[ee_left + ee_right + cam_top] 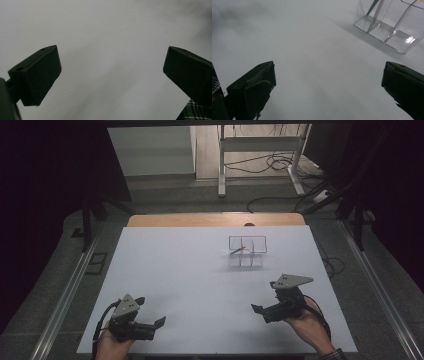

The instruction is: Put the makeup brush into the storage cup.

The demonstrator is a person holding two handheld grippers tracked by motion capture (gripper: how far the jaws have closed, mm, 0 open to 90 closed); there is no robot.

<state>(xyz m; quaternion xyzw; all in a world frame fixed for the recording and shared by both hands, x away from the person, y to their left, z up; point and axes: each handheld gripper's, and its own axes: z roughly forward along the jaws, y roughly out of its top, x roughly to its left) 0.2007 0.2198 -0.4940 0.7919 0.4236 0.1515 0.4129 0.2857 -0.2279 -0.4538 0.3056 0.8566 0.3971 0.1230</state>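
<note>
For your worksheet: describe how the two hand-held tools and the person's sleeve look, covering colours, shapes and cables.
Each tool, left tool and right tool, is black with two blocky jaws, topped by a grey three-cornered plate. A black cable trails from each. A dark checked sleeve cuff shows at the right wrist.

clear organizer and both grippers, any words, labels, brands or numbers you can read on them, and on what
None can be read.
Clear organizer: bare transparent walls, no label in the high view or the right gripper view.
Left gripper: plain black jaws and grey plate, no marking.
Right gripper: the same, no marking.
White table: blank surface, no print.
</note>
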